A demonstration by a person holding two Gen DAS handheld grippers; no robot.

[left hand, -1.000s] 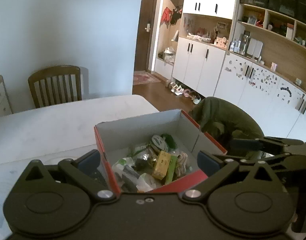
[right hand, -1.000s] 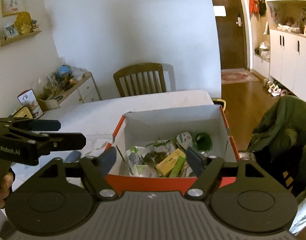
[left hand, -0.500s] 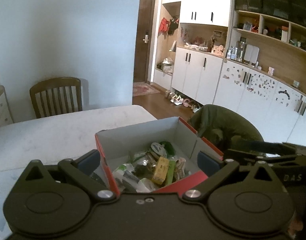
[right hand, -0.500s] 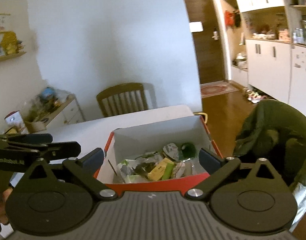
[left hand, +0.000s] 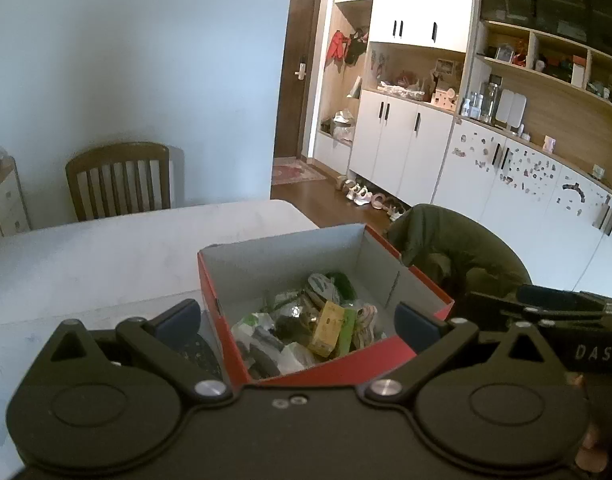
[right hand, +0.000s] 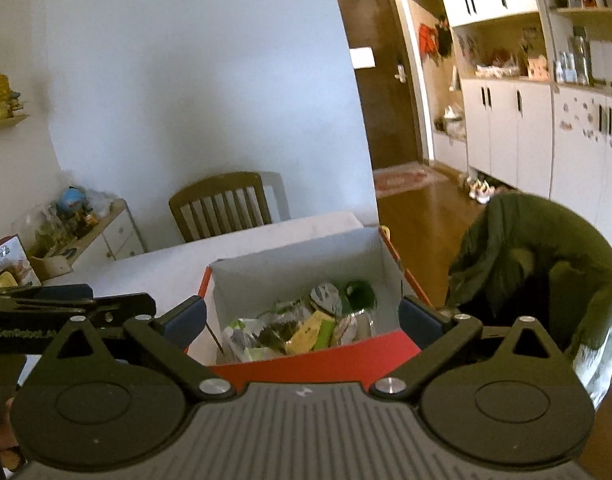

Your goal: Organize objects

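A red cardboard box [left hand: 210, 280] with a white inside stands on the white table [left hand: 106, 256]. It holds several small packets, among them a yellow one [left hand: 330, 324] and a green one [left hand: 348, 330]. My left gripper [left hand: 296, 318] is open just in front of the box's near corner, gripping nothing. In the right wrist view the same box [right hand: 298, 256] lies ahead, the yellow packet [right hand: 306, 334] inside. My right gripper [right hand: 302, 314] is open wide before the box's red front wall, its jaws bare. Each gripper shows at the edge of the other's view.
A wooden chair [left hand: 118, 176] stands at the table's far side. A dark green jacket [right hand: 538, 264] hangs over a seat to the right of the box. White cabinets [left hand: 398, 144] and a brown door [right hand: 382, 92] line the room beyond.
The right gripper's jaws have spread wider, and its view has swung towards the cabinets. The left gripper has hardly moved; the box stays in place.
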